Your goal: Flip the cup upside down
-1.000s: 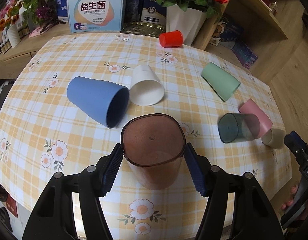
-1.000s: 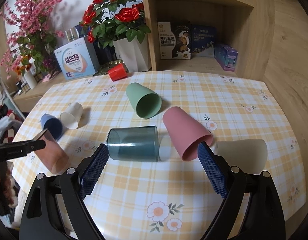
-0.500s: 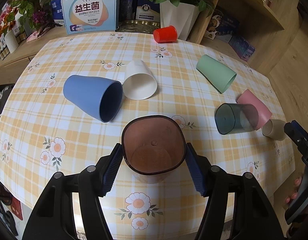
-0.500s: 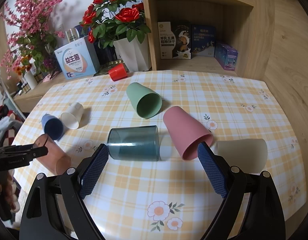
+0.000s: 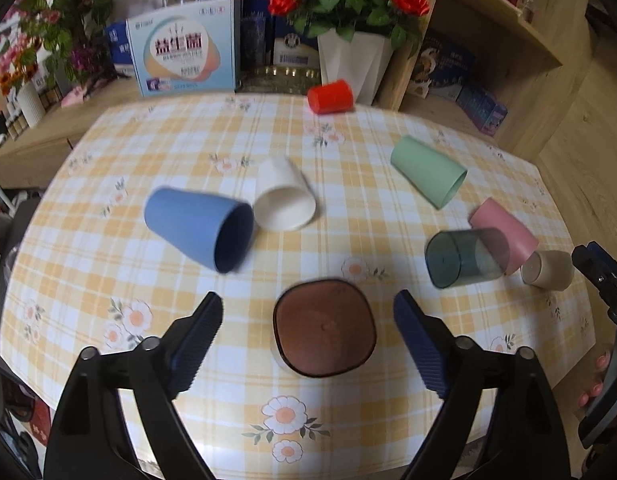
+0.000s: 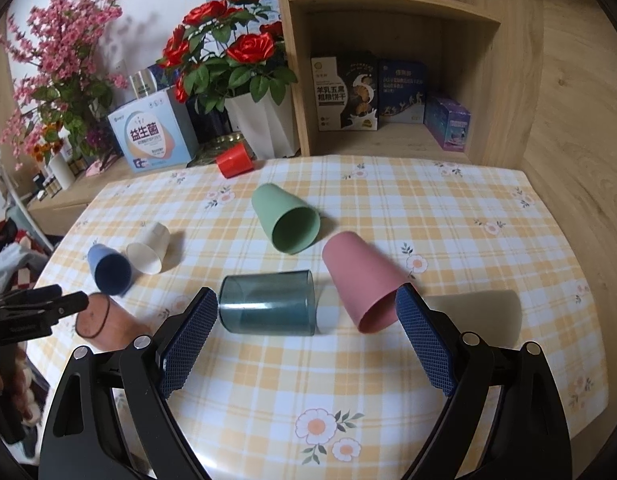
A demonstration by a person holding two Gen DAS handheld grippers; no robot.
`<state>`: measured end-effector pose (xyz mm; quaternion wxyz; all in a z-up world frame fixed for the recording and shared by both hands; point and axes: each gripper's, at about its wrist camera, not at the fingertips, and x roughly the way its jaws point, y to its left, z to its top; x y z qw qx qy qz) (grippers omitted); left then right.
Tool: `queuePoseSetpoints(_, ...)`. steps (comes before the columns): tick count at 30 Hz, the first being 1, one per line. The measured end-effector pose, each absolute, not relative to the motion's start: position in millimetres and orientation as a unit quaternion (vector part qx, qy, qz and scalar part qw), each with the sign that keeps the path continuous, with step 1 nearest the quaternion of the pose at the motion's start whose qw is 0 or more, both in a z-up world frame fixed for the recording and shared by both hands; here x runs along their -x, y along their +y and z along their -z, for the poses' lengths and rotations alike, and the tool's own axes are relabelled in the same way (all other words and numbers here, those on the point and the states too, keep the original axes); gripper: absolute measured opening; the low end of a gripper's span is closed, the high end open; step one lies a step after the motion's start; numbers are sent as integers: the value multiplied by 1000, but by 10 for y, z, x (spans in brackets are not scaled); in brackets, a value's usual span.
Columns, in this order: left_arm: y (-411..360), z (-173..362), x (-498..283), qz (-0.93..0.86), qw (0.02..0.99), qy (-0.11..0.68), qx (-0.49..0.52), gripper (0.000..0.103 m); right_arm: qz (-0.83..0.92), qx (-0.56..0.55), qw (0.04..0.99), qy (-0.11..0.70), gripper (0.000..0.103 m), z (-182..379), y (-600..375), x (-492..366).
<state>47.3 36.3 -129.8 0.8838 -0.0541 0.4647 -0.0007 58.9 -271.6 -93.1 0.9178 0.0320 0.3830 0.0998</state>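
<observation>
The brown cup sits near the front edge of the worktop, directly between the spread fingers of the left tongs, which touch it on neither side. In the left wrist view its squarish mouth faces the camera; in the right wrist view it seems to lean or lie with the mouth toward the tongs, so whether it is resting stably I cannot tell. It is not upside down.

The main risk is that it rolls or tips. With nothing gripping it, it could travel toward the near edge and drop off. A careless re-grasp could also knock it: one finger arriving first would push it sideways, perhaps into the blue cup lying just behind.

The right tongs hang spread and empty over the teal cup and pink cup; lowered without care, they could nudge either one, and both lie on their sides, free to roll.
</observation>
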Motion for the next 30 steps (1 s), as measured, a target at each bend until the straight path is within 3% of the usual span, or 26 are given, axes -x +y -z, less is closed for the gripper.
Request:
queuePoseSetpoints(7, 297, 808, -425, -17, 915, 402, 22, 97, -92, -28, 925, 367, 88, 658, -2734, -583)
queuePoseSetpoints(16, 169, 213, -295, -30, 947, 321, 1, 97, -90, -19, 937, 338, 88, 265, -2673, -518)
queuePoseSetpoints(30, -92, 57, -106, -18, 957, 288, -40, 97, -93, -3, 939, 331, 88, 165, -2551, -475)
